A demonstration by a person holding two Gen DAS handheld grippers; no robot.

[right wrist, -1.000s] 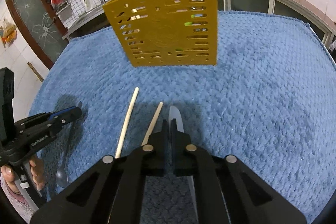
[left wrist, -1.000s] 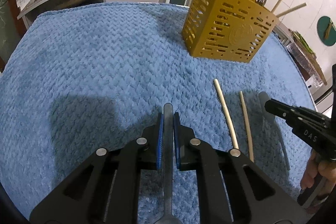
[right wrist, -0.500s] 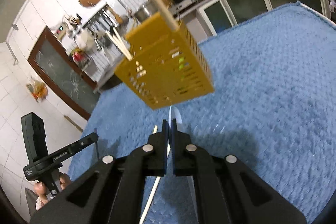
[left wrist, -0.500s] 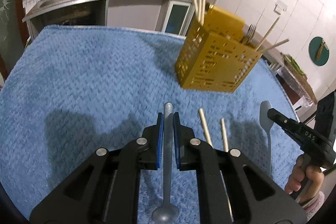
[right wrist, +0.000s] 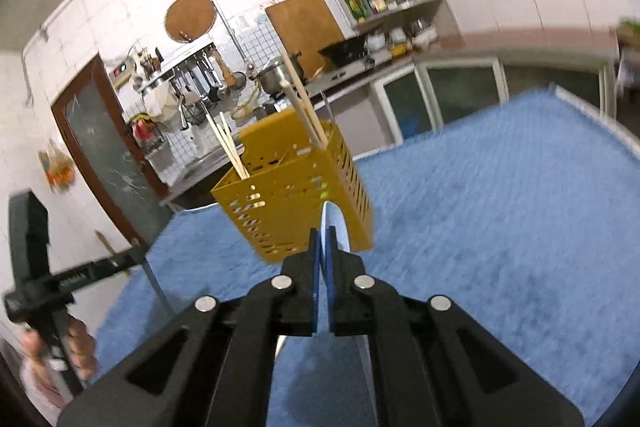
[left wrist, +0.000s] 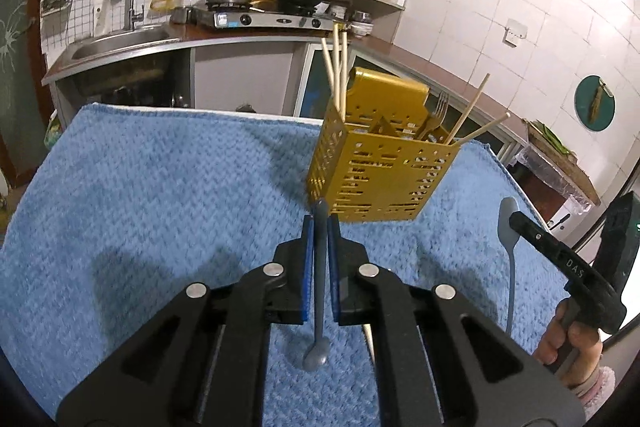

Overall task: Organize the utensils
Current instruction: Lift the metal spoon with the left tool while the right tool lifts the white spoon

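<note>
Each gripper, left gripper (left wrist: 319, 231) and right gripper (right wrist: 323, 243), pinches a thin, hard, slippery spoon (left wrist: 318, 311) by its handle, so it may swing.

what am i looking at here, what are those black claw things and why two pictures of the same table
No robot here: a person holds a handheld gripper in each hand, and each picture comes from a camera mounted on one. The left gripper is shut on a grey spoon; the right gripper is shut on a pale blue-grey spoon, with its holder's hand visible in the left view. Both are lifted above the blue towel. Ahead stands a yellow utensil caddy already holding chopsticks and a fork.
</note>
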